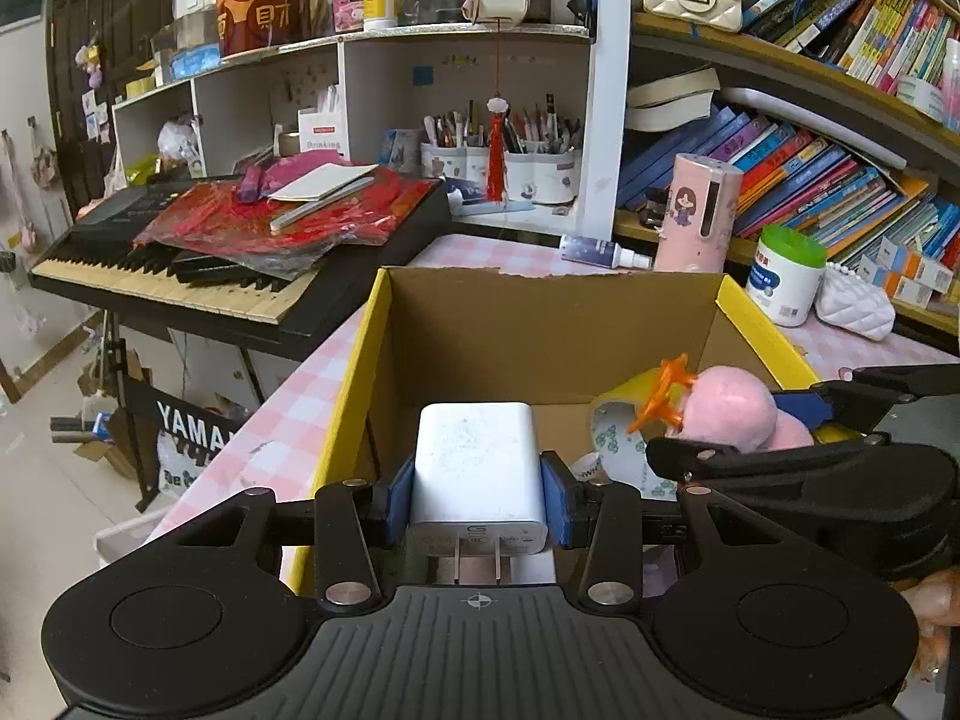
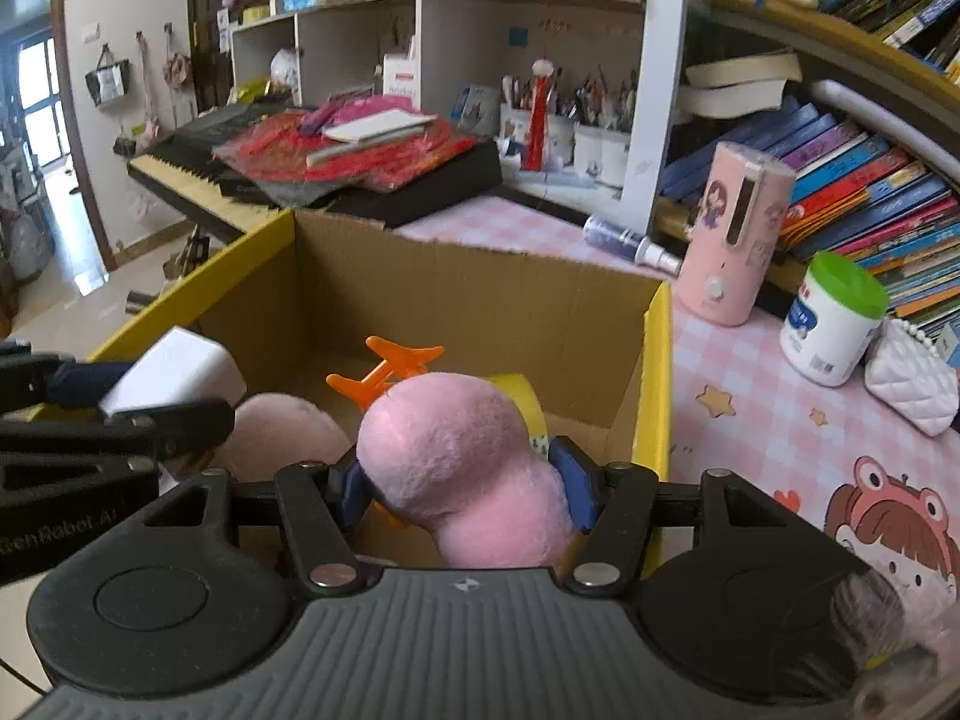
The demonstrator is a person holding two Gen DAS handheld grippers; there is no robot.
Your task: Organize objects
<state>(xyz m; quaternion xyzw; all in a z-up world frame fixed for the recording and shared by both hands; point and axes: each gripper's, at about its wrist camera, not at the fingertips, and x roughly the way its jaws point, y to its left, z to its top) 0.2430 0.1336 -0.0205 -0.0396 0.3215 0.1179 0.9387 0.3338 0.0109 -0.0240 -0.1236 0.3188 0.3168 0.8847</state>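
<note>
My left gripper (image 1: 477, 495) is shut on a white plug charger (image 1: 477, 468), prongs toward the camera, held over the near edge of an open cardboard box (image 1: 540, 324) with yellow flaps. My right gripper (image 2: 468, 489) is shut on a pink plush toy (image 2: 456, 450) and holds it over the same box (image 2: 468, 294). Inside the box lie an orange plane-shaped clip (image 2: 390, 369) and a yellow tape roll (image 2: 522, 399). The charger (image 2: 174, 375) and left gripper show at the left of the right wrist view; the plush (image 1: 729, 405) shows at the right of the left wrist view.
The box stands on a pink checked tablecloth (image 2: 768, 414). Beyond it stand a pink cylinder (image 2: 738, 234), a green-lidded white jar (image 2: 831, 318), a spray bottle (image 2: 630, 243) and a white quilted purse (image 2: 912, 378). A keyboard (image 1: 198, 264) with red papers is at the left; bookshelves at the right.
</note>
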